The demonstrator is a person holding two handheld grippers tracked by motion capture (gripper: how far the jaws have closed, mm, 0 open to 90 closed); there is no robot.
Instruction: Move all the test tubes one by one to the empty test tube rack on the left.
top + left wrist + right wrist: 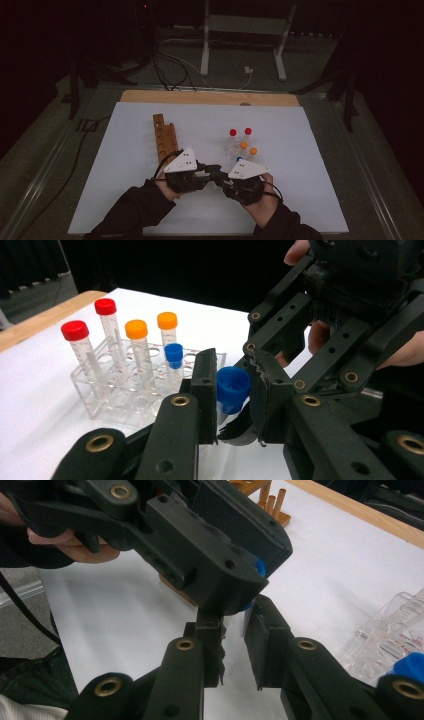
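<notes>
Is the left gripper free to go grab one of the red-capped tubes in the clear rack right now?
Probably not yet: the left gripper is shut on the blue cap of a tube that the right gripper also clamps. The red-capped tubes stand unblocked in the clear rack.

No text can be read; the tubes' [112, 342] printed scale marks are too blurred.

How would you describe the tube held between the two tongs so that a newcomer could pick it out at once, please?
On the white mat, look just in front of the clear rack of capped tubes. There the left tongs are shut on the cap of a blue-capped tube, while the right tongs grip its clear body. Unlike the red, orange and blue tubes standing in the rack, it is held off the mat.
</notes>
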